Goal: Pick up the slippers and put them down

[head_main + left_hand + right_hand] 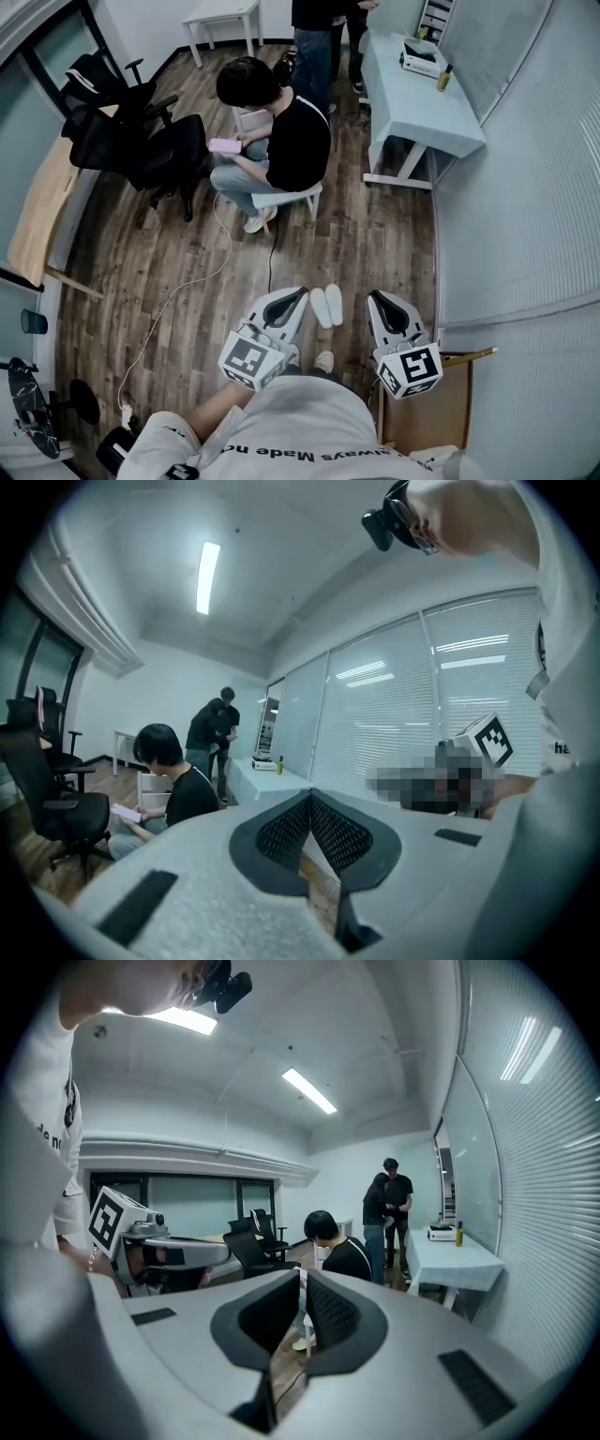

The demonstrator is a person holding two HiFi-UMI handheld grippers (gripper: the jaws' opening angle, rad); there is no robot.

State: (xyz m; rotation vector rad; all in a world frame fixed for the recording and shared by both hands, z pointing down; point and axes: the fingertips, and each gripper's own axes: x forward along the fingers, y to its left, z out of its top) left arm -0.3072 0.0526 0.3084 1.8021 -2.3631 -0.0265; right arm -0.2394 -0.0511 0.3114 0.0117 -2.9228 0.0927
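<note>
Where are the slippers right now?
In the head view, the white slippers lie side by side on the wood floor, low centre, between the left tongs and the right tongs, held by neither.

The right hand-held gripper [302, 1283] points roughly level. Its jaws are drawn together to a narrow slit with nothing gripped, and wooden floor [285, 1365] shows through the slit. Directly ahead sits a person in a black shirt [339, 1246]. Ahead and to the right, two standing people [389, 1211] are beside a white table [459, 1265] carrying a bottle [458, 1233]. To the left is the left hand-held gripper [211, 1252], with black office chairs [255, 1239] beyond it.
</note>
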